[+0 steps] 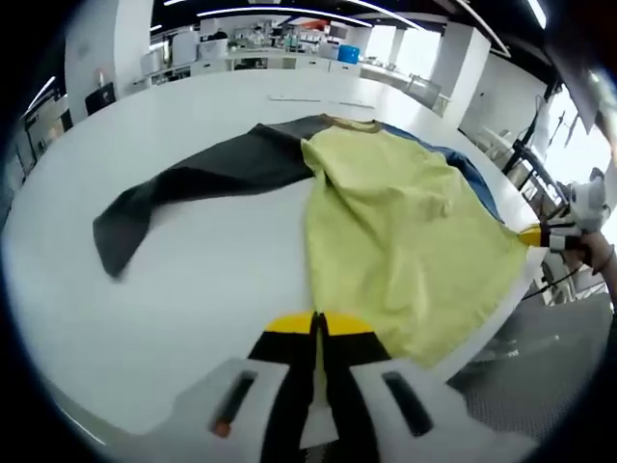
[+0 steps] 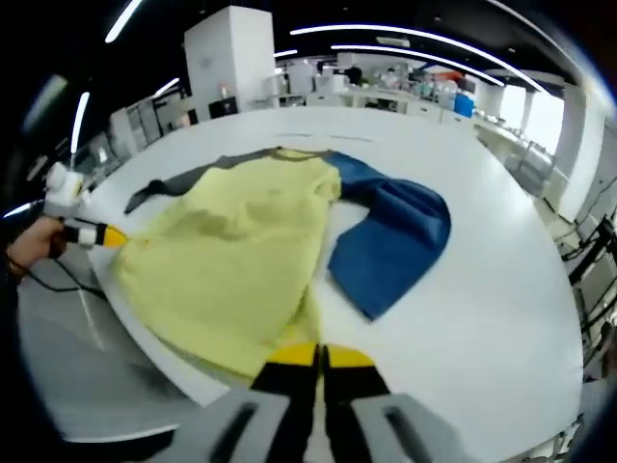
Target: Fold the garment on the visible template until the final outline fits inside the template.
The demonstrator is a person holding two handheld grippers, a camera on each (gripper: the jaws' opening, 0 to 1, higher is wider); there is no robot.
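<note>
The yellow-bodied cloth garment (image 1: 405, 227) with one grey and one blue sleeve lies on the white table (image 1: 193, 289), its hem pinched by the left gripper (image 1: 316, 328) and the right gripper (image 2: 318, 355).

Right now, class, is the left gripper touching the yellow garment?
Touching. In the right gripper view the left gripper meets the garment at a hem corner, drawn to a point at the table edge.

Garment (image 1: 405, 222) flat on table (image 1: 193, 289) — near edge, sleeves spread.
</note>
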